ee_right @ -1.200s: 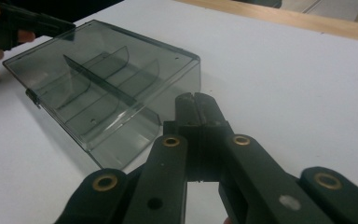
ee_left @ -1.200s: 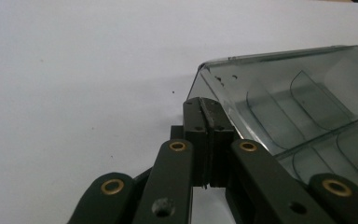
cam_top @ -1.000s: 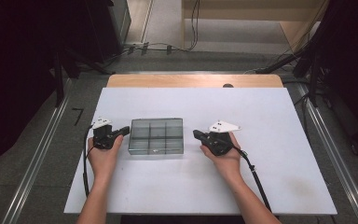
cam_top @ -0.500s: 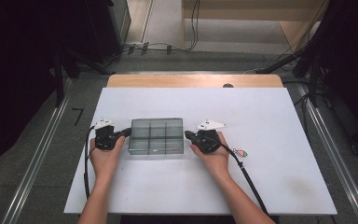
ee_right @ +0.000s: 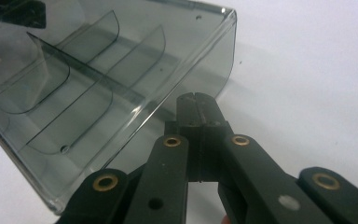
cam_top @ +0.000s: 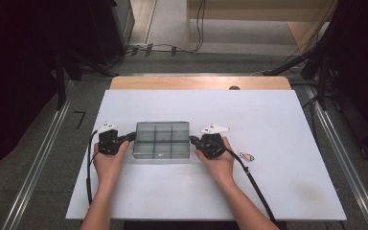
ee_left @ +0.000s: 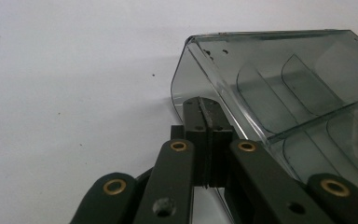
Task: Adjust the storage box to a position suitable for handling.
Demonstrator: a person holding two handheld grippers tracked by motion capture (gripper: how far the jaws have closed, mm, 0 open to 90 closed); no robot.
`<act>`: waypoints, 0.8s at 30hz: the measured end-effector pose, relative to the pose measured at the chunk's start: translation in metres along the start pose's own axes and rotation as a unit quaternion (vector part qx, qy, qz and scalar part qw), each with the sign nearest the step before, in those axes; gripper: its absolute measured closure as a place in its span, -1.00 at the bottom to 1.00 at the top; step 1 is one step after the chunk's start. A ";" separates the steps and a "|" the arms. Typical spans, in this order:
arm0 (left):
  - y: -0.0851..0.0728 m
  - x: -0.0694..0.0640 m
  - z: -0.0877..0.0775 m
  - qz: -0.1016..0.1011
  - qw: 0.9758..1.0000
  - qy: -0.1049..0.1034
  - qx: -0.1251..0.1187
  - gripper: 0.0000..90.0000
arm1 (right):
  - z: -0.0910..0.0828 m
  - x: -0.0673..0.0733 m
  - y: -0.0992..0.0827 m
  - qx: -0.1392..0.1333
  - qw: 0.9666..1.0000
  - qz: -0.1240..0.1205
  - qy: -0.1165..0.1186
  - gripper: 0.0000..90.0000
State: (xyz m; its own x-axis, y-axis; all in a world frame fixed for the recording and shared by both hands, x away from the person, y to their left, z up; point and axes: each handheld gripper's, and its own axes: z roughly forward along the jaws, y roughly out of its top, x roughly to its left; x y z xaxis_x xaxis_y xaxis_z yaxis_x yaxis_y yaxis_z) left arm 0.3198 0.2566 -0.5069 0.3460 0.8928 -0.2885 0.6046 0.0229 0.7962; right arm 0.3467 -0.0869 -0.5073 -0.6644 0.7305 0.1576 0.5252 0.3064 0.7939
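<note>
Evidently the step in hand is to take the smoke-grey clear compartment box [cam_top: 162,140] from both short ends, and it lies flat on the white counter [cam_top: 278,124], between the two tongs. Left of the box, the left tongs [cam_top: 133,136] are pressed together with nothing between them, tips at the left end wall; the left gripper view shows them meeting that wall [ee_left: 186,88] low down, near a rounded corner. Right of the box, the right tongs [cam_top: 192,139] are likewise closed and empty, tips just at the right end wall [ee_right: 221,60]. To do this well, I judge both tips should press at matching points and with equal force, since the slick, light plastic would likely twist or skid under an uneven push. Farther right of the box, a small fish-shaped sticker [cam_top: 247,156] lies well apart.
</note>
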 end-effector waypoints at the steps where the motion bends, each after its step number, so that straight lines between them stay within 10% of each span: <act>1: 0.000 0.000 0.000 -0.004 1.000 -0.002 0.001 1.00 | -0.001 0.001 -0.001 0.003 1.000 -0.002 -0.004 0.96; 24: -0.004 -0.009 -0.001 0.004 0.999 -0.037 0.017 1.00 | -0.033 0.024 -0.031 0.005 1.000 -0.005 -0.009 0.96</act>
State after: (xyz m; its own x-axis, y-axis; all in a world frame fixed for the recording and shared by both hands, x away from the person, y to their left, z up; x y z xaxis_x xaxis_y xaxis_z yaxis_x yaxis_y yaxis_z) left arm 0.3138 0.2482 -0.5070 0.4021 0.8576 -0.3207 0.6248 -0.0009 0.7808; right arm 0.2974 -0.0989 -0.5086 -0.6600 0.7382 0.1391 0.5241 0.3198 0.7894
